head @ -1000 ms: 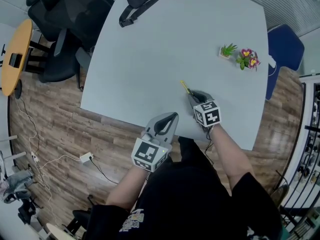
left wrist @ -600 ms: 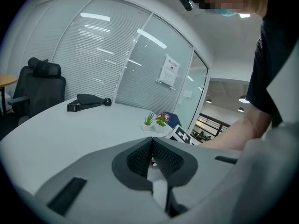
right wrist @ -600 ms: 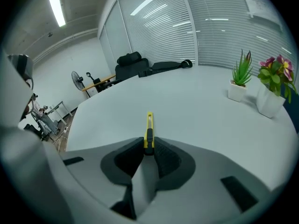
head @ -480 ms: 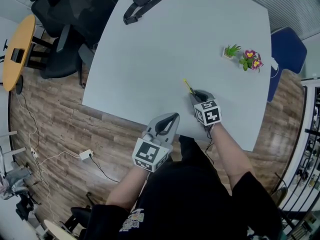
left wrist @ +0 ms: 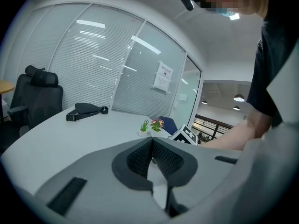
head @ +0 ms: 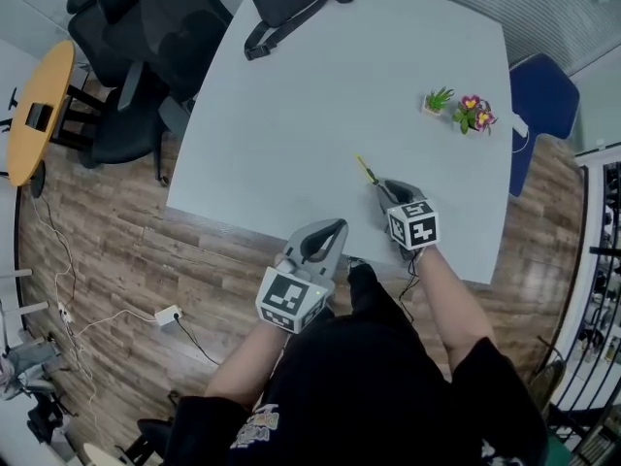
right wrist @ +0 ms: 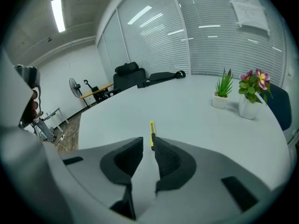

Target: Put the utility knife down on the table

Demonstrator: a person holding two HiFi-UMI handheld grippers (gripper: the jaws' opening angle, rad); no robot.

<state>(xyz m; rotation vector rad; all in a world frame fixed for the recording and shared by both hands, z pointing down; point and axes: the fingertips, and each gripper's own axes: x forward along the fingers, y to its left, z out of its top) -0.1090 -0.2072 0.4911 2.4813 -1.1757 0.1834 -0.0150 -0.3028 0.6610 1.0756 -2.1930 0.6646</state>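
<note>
Two grippers sit at the near edge of the worktop, seen from the head view. Black office chair stands off the worktop at 10 o'clock. Black bag lies on the far edge at 12 o'clock. Left gripper at 6 o'clock, over the worktop's near rim; its own view shows the jaws pressed together at the tips with nothing between them. Utility knife, yellow, lies flat on the worktop at about 5 o'clock from centre, long axis running toward 11 o'clock. Right gripper is directly behind the knife's near end; its own view shows the jaws a narrow gap apart, and the knife starts right at the tips and extends away along the surface. Contact between knife end and jaw tip cannot be judged. Two small potted plants stand at 2 o'clock, well apart from the knife. Blue chair stands beyond the right edge at 3 o'clock.
</note>
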